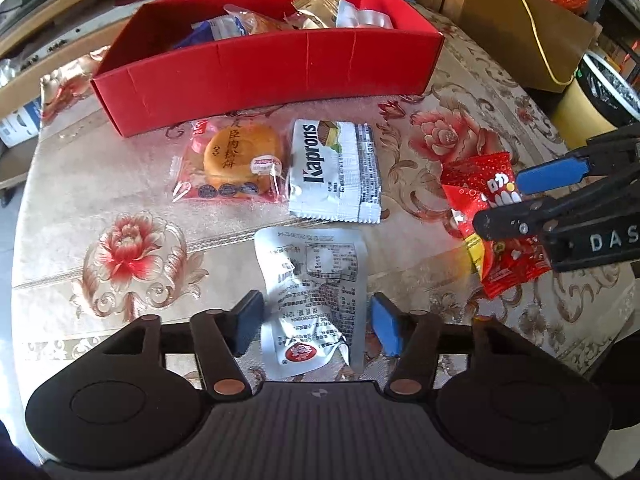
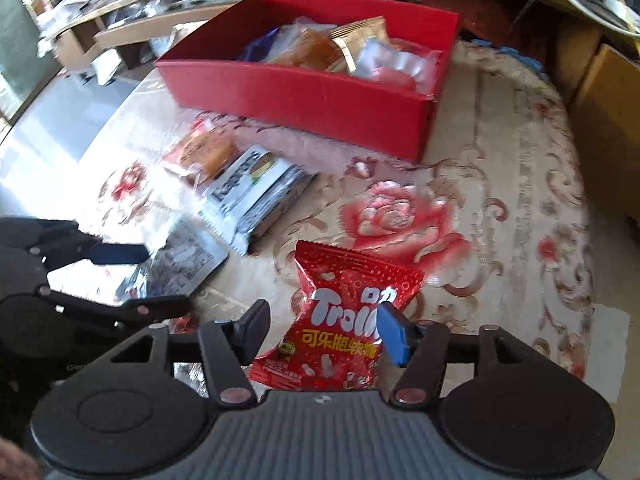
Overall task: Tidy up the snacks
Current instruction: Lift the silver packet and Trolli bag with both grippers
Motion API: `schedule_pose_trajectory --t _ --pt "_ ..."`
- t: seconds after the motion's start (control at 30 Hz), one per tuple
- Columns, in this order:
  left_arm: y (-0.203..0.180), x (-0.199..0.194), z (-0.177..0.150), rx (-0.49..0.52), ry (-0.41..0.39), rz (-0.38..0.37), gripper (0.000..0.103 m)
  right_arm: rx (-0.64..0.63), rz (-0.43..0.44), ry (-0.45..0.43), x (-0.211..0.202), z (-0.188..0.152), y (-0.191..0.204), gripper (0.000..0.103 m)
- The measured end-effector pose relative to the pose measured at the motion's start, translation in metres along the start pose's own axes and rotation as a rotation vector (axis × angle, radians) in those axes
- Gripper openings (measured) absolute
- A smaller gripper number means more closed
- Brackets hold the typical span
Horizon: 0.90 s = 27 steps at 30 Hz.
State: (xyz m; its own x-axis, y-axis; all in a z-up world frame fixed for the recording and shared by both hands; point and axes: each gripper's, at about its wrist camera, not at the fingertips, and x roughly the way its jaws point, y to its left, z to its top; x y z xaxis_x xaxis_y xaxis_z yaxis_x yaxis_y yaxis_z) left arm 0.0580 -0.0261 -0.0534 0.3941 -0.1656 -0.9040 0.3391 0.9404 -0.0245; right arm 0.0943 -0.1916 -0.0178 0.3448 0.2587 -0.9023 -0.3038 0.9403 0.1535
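Before red box [image 1: 264, 80]: pastry [image 1: 236, 160], Kaprons pack [image 1: 332, 172] (touching).

left tool [image 1: 314, 326] jaws apart, angled down, right tool [image 2: 322, 330] likewise

Four loose snack packets [image 1: 334, 170], one box [image 1: 264, 76]

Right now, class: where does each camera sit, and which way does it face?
Left wrist: on the left gripper, looking steeply down at a silver pouch; the right gripper shows.
Right wrist: on the right gripper, facing down at a Trolli bag; the left gripper shows.
Shared: red box, Kaprons packet.
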Motion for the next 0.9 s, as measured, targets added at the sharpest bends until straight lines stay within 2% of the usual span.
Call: schedule_pose_trajectory --t 0.13,0.23,0.3,0.33,0.47,0.5,0.57,0.67,0.73,0.77,0.8,0.83,0.87,0.9 --pt "-0.002 0.002 0.0 -0.004 -0.001 -0.012 0.078 0.039 -0.024 -0.028 -0.006 -0.002 -0.002 0.067" --pt "-0.008 0.005 -0.002 0.004 -0.005 -0.015 0.087 0.057 -0.074 0.026 0.009 -0.003 -0.003 0.07" --pt "-0.014 0.007 -0.004 0.04 -0.004 0.001 0.091 0.063 -0.069 0.069 0.02 -0.006 -0.003 0.072" --pt "-0.017 0.009 -0.004 0.049 -0.002 0.006 0.094 0.075 -0.054 0.084 0.024 -0.007 -0.003 0.075" --pt "-0.027 0.014 -0.008 0.111 0.012 0.026 0.103 0.037 -0.065 0.092 0.036 -0.006 0.009 0.103" --pt "-0.027 0.013 -0.009 0.11 0.006 0.026 0.103 0.032 -0.052 0.107 0.039 -0.004 0.01 0.103" --pt "-0.024 0.013 -0.008 0.102 0.009 0.013 0.103 0.002 -0.087 0.13 0.043 0.0 0.016 0.103" --pt "-0.016 0.01 -0.007 0.071 0.009 -0.027 0.103 0.014 -0.084 0.115 0.042 0.0 0.014 0.103" --pt "-0.012 0.008 -0.01 0.069 0.011 -0.032 0.102 -0.001 -0.054 0.101 0.037 -0.004 0.008 0.094" --pt "-0.009 0.007 -0.01 0.057 0.013 -0.034 0.1 -0.025 -0.068 0.089 0.032 -0.007 0.008 0.082" --pt "-0.006 0.005 -0.01 0.04 0.009 -0.033 0.098 -0.047 -0.085 0.074 0.029 -0.012 0.008 0.077" --pt "-0.004 0.002 -0.011 0.027 0.002 -0.025 0.091 -0.047 -0.082 0.064 0.025 -0.016 0.007 0.073" --pt "-0.002 0.0 -0.011 0.018 -0.004 -0.015 0.084 -0.051 -0.085 0.052 0.022 -0.019 0.006 0.061" --pt "-0.001 -0.001 -0.01 0.012 -0.01 -0.005 0.081 -0.061 -0.091 0.044 0.018 -0.022 0.007 0.055"
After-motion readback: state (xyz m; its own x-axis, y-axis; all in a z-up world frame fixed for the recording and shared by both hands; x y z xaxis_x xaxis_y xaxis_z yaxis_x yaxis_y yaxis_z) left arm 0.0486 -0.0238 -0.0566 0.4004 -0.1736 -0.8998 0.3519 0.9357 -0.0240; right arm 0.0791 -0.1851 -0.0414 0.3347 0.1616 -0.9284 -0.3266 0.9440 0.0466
